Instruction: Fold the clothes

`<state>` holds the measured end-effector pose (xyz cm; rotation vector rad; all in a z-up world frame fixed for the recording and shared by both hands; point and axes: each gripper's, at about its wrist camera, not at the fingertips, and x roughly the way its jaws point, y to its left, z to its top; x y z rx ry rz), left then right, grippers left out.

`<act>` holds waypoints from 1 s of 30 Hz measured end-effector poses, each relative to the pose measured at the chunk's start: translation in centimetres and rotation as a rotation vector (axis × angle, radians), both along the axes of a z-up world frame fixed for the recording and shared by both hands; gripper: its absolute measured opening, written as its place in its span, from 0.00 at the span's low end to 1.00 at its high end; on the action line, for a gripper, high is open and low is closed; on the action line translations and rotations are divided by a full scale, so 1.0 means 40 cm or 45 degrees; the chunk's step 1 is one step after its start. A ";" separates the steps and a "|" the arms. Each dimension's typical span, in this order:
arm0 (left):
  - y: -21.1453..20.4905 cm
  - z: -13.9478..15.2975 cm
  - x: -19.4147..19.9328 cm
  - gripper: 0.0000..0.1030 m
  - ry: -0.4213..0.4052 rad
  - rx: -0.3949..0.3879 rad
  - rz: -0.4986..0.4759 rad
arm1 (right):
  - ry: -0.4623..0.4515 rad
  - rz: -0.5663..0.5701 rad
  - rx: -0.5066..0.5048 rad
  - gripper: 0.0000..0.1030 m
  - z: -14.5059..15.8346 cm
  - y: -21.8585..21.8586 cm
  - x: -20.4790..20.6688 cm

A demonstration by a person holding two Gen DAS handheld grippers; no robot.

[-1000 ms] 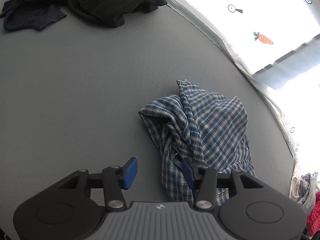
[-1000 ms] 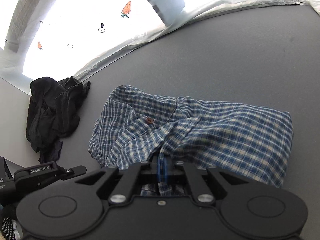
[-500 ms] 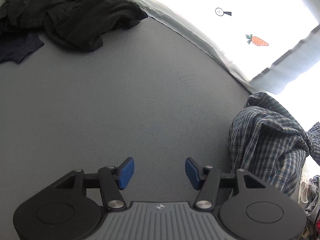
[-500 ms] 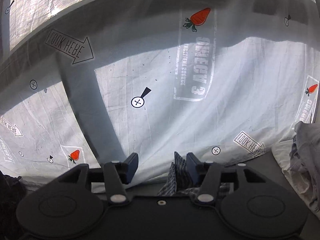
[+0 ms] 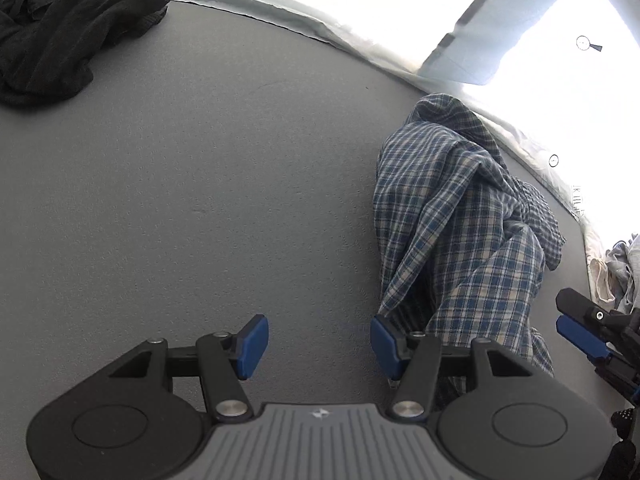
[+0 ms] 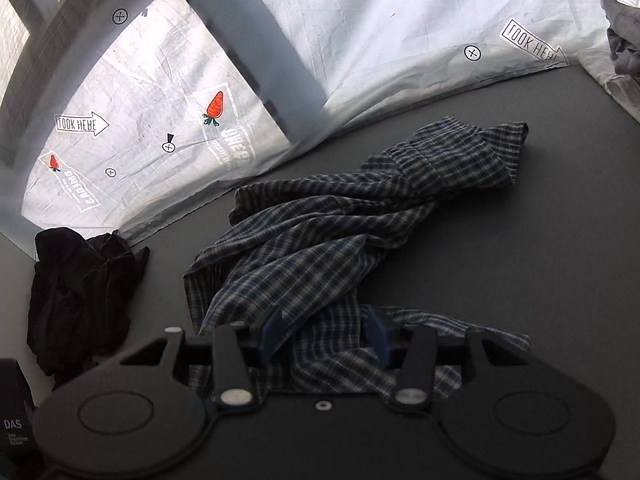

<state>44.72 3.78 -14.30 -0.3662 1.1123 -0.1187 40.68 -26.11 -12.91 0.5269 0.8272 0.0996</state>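
A blue-and-white plaid shirt [image 6: 320, 240] lies crumpled and stretched across the grey table [image 6: 520, 240]. A fold of it runs between the blue pads of my right gripper [image 6: 324, 334]. The jaws are closing, and the pads do not visibly press the cloth. In the left wrist view the shirt [image 5: 460, 240] lies to the right. My left gripper [image 5: 318, 346] stands open over the bare table [image 5: 200, 200] with nothing between its fingers. The shirt's edge reaches its right fingertip. The right gripper [image 5: 580, 332] shows at the far right edge.
A pile of black clothes [image 5: 60, 32] [image 6: 80, 292] sits at the table's far left. A white printed sheet [image 6: 360, 40] hangs behind the table. Pale garments [image 5: 616, 268] [image 6: 624, 40] lie past the right edge. A black box [image 6: 12, 420] stands at lower left.
My right gripper, shut on the shirt a second ago, swung up, opened and came back down over the cloth. The left gripper moved off the shirt onto bare table. The shirt now lies stretched out.
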 end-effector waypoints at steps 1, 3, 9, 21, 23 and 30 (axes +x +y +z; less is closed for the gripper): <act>-0.010 0.001 0.001 0.55 -0.019 0.004 -0.018 | 0.000 0.001 0.047 0.48 0.001 0.006 0.010; -0.030 -0.001 0.011 0.54 -0.044 -0.005 -0.053 | 0.002 0.003 0.140 0.50 0.004 0.018 0.029; -0.092 -0.036 0.058 0.33 -0.071 -0.024 -0.124 | 0.093 0.009 0.240 0.53 -0.029 0.035 0.066; -0.004 0.088 0.022 0.00 -0.304 0.062 0.085 | -0.104 -0.148 0.330 0.02 0.030 -0.083 0.006; 0.053 0.154 0.005 0.00 -0.386 0.086 0.186 | -0.178 -0.218 0.298 0.02 0.082 -0.136 -0.020; 0.208 0.407 -0.052 0.00 -0.728 0.150 0.422 | -0.405 -0.270 0.231 0.00 0.235 -0.250 -0.085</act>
